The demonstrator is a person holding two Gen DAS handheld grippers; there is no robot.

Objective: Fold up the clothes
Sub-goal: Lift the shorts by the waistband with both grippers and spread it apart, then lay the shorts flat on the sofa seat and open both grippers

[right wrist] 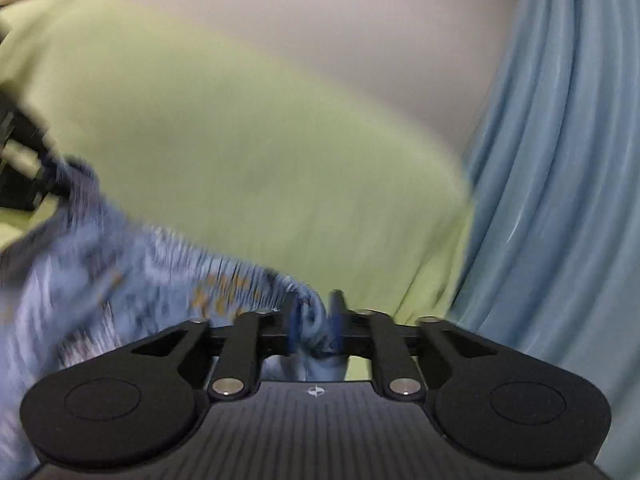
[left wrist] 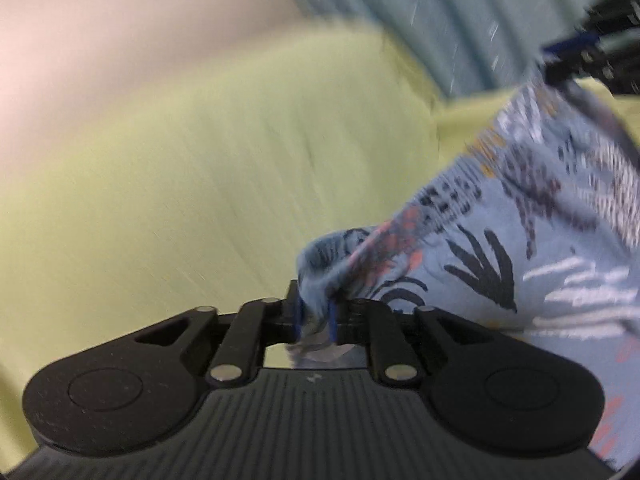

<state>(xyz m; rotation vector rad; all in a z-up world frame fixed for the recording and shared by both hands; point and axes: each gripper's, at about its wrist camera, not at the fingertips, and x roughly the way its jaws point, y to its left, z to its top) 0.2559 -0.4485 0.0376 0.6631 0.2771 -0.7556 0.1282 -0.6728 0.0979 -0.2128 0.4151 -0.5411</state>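
Note:
A light blue patterned garment (left wrist: pixel 520 248) with black, white and coral prints hangs stretched between both grippers above a yellow-green surface (left wrist: pixel 200 184). My left gripper (left wrist: pixel 316 312) is shut on one bunched corner of it. In the right wrist view the same garment (right wrist: pixel 120 272) trails off to the left, and my right gripper (right wrist: pixel 316 324) is shut on another bunched edge. The right gripper (left wrist: pixel 580 56) shows at the far upper right of the left wrist view, holding the cloth's far end. Both views are blurred by motion.
The yellow-green sheet (right wrist: pixel 260 152) covers the surface below. A blue pleated curtain (right wrist: pixel 560 160) hangs at the right, also seen as curtain (left wrist: pixel 420 20) at the top. A pale wall (right wrist: pixel 320 20) lies behind.

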